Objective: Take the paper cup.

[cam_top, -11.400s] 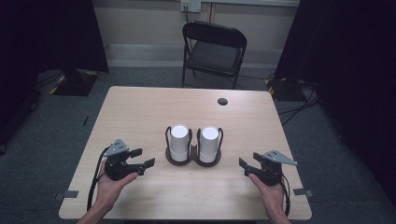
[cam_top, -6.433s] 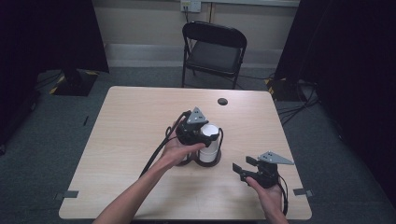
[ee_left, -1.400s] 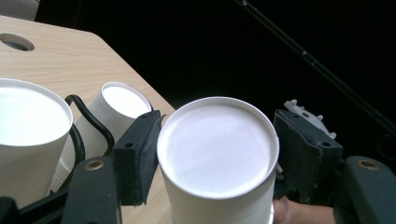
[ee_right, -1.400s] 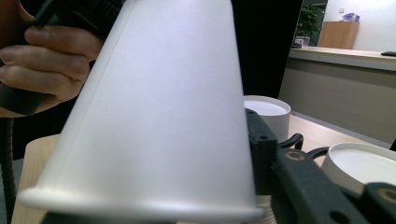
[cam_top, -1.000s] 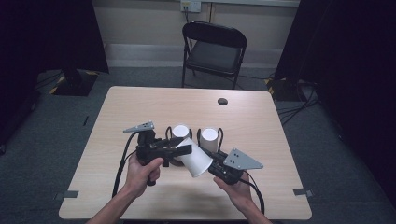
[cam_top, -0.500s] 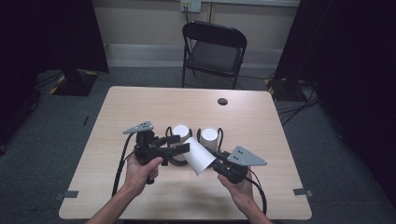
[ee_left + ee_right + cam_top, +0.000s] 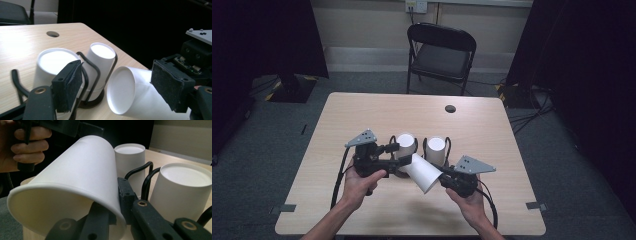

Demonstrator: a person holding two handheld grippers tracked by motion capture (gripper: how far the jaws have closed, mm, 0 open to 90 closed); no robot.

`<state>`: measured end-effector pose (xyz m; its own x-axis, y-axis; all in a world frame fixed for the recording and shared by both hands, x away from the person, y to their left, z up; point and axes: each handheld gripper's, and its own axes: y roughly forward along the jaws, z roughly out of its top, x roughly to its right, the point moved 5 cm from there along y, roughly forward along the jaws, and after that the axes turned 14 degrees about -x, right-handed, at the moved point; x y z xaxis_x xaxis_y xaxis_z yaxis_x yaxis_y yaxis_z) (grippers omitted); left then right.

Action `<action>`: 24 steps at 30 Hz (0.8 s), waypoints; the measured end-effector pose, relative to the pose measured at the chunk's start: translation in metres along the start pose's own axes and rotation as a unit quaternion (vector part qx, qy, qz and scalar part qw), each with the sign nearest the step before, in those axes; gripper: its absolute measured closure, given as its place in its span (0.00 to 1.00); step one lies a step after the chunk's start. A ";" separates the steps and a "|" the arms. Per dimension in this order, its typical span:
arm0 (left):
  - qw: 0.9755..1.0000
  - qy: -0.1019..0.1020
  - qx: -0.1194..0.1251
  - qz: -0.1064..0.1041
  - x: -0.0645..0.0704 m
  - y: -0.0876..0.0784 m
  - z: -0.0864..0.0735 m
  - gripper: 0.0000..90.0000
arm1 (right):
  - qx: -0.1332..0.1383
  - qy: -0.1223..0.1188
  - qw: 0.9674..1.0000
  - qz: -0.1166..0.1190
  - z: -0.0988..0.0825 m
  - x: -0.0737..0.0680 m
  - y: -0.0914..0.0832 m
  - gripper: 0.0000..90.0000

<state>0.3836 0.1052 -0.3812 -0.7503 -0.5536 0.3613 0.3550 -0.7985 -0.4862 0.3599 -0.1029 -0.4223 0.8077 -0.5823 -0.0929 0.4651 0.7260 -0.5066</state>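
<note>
Lying on its side in the air above the near middle of the tabletop (image 7: 362, 120), the loose paper cup (image 7: 421, 171) points its closed base up toward the left gripper (image 7: 393, 153) and its open mouth down toward the right gripper (image 7: 443, 176); that long axis, slanting between the two hands, is what the coming move turns on. The right gripper pinches the rim of the mouth, one finger (image 7: 100, 220) inside the cup and the other pressed on the outer wall. The left gripper's fingers (image 7: 67, 85) stand spread either side of the base with a gap showing, and they have just been opening (a hand-over, as I judge it, now carried by the right hand alone). Just behind the cup, two more white cups (image 7: 406, 145) sit upside down in a black wire holder (image 7: 447, 147), well short of the far edge and its small round hole (image 7: 450, 108). No brand, label or writing can be read on any cup or on either gripper.
</note>
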 end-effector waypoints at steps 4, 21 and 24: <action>1.000 0.017 -0.006 0.015 -0.004 -0.003 -0.006 0.26 | -0.022 0.008 1.000 0.005 -0.003 0.000 0.003 0.97; 0.995 0.045 -0.019 0.090 -0.021 -0.015 -0.028 0.26 | -0.071 0.037 0.997 0.000 -0.010 0.008 0.004 0.97; 0.993 0.063 -0.031 0.097 -0.021 -0.012 -0.034 0.23 | -0.092 0.048 0.995 0.011 -0.013 0.009 0.004 0.97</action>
<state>0.3761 0.1345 -0.4104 -0.7371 -0.6577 0.1550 0.4669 -0.6616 -0.5868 0.3642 -0.1106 -0.4364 0.7744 -0.6054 -0.1836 0.3659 0.6654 -0.6507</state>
